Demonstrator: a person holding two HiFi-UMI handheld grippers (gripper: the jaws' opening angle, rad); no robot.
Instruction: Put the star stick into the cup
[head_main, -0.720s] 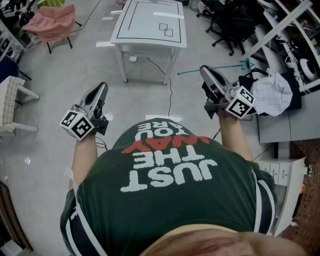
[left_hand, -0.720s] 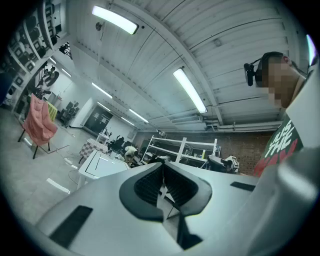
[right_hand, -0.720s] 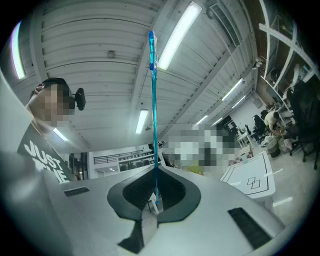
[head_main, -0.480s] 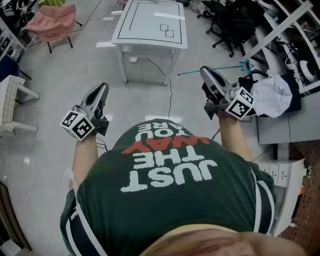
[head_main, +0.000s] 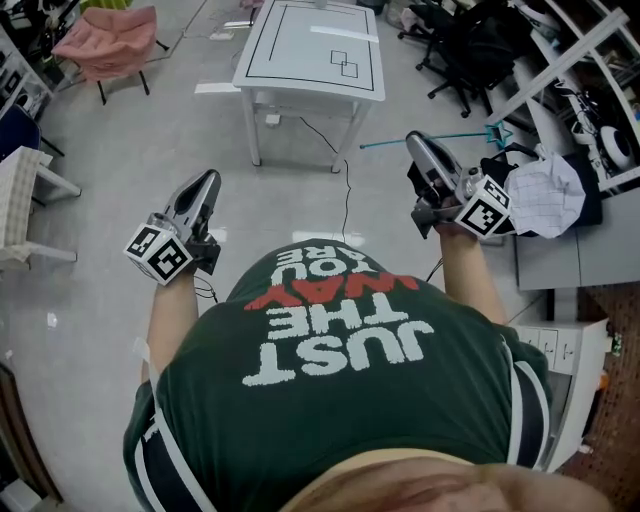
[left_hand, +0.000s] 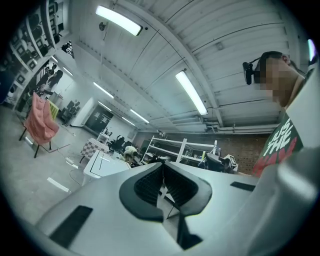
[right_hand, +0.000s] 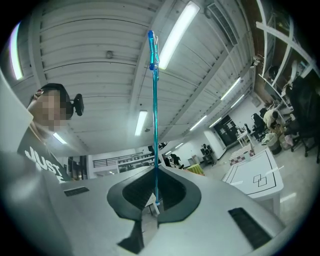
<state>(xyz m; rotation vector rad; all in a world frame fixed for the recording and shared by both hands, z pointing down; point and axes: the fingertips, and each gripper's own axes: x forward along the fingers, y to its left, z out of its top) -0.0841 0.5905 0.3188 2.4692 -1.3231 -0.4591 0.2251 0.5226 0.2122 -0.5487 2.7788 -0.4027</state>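
Note:
In the head view the thin teal star stick (head_main: 455, 135) lies crosswise in my right gripper (head_main: 418, 142), its star end pointing right. The right gripper view shows the star stick (right_hand: 154, 125) rising straight up from the right gripper (right_hand: 155, 195), whose jaws are shut on its lower end. My left gripper (head_main: 207, 181) is held out at the left above the floor. In its own view the left gripper (left_hand: 162, 170) is shut with nothing between the pads. Both grippers point slightly upward. No cup is visible in any view.
A white table (head_main: 300, 88) with black line markings stands ahead on the grey floor, a cable (head_main: 345, 195) trailing from it. A pink chair (head_main: 105, 40) is at the far left, black office chairs (head_main: 470, 40) and shelving (head_main: 590, 60) at the right, a white cloth (head_main: 545, 195) beside my right hand.
The head view has swung slightly, so the table sits a little further right. Both grippers keep their pose and the stick stays in the right one.

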